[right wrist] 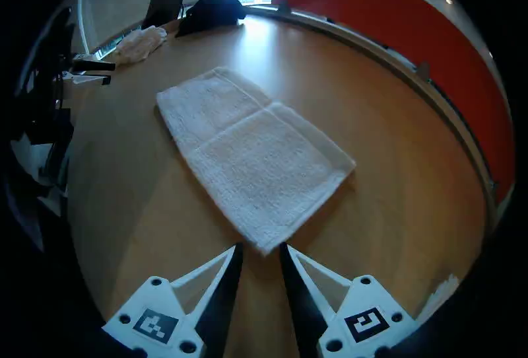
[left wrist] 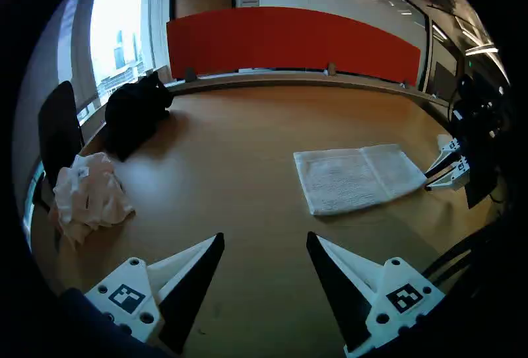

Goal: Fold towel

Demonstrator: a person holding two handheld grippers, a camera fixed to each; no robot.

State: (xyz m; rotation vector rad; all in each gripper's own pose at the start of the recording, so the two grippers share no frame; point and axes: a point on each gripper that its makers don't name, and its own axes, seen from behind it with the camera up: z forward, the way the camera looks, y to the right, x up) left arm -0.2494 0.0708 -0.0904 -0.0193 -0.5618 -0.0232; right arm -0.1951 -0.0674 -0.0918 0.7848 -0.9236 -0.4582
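Note:
A white towel [right wrist: 254, 150] lies flat on the wooden table [right wrist: 396, 179], with one layer folded over the half nearer my right gripper. My right gripper [right wrist: 260, 249] hovers at the towel's near corner, which sits just in front of the narrow gap between the fingers; they do not press on it. In the left gripper view the towel [left wrist: 356, 176] lies to the right, with the right gripper [left wrist: 443, 174] at its far edge. My left gripper [left wrist: 264, 239] is wide open over bare table, holding nothing. The left gripper [right wrist: 89, 72] also appears far off at the table's left edge.
A black bag [left wrist: 135, 117] and a crumpled pale cloth [left wrist: 89, 196] sit near the table's window end, beside a dark chair [left wrist: 59, 127]. A red partition [left wrist: 290, 41] runs along the far edge. Bare wood surrounds the towel.

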